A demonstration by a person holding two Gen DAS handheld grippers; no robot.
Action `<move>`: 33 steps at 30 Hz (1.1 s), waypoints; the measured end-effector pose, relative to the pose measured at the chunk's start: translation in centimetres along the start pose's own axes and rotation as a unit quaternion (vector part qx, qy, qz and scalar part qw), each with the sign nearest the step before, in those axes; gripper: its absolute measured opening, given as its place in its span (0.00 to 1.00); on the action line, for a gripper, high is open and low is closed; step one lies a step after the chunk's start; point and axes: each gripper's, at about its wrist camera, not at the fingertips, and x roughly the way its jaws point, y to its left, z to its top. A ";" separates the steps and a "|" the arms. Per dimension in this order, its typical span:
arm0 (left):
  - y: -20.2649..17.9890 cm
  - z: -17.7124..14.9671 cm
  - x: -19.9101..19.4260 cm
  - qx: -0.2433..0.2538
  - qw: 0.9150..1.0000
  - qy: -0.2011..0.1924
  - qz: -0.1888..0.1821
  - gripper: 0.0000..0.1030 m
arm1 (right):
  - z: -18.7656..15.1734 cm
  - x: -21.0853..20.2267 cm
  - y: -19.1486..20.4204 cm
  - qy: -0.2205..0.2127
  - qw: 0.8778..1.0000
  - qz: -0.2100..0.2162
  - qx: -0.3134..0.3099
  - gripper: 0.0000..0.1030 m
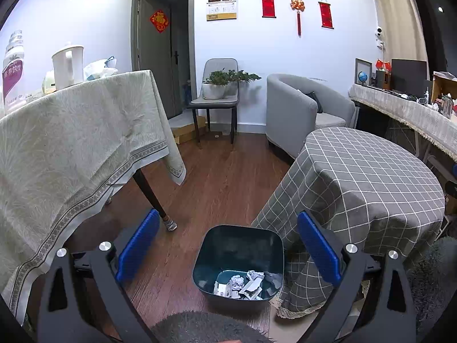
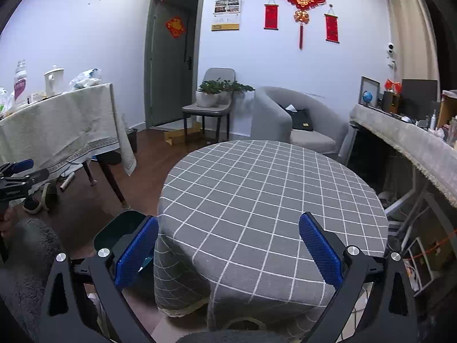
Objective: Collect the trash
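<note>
A dark teal trash bin [image 1: 238, 260] stands on the wood floor beside the round table. Crumpled white paper and small packets [image 1: 242, 284] lie at its bottom. My left gripper [image 1: 228, 245] is open and empty, held above the bin. My right gripper [image 2: 228, 245] is open and empty above the near edge of the round table with the grey checked cloth [image 2: 271, 200]. The bin's rim [image 2: 125, 223] shows behind the right gripper's left finger. The left gripper [image 2: 17, 171] also shows at the left edge of the right wrist view.
A table with a pale green cloth [image 1: 71, 143] stands at the left, with a kettle [image 1: 68, 65] and bottle on it. Its dark leg [image 1: 154, 197] is near the bin. A chair with a plant [image 1: 220, 85], a grey armchair [image 1: 300, 108] and a cluttered desk [image 1: 414, 105] stand behind.
</note>
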 end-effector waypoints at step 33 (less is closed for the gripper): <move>-1.6 -0.3 -0.3 0.034 0.999 -0.002 -0.022 0.97 | -0.1 -0.3 -1.7 0.000 0.999 0.017 0.048 0.97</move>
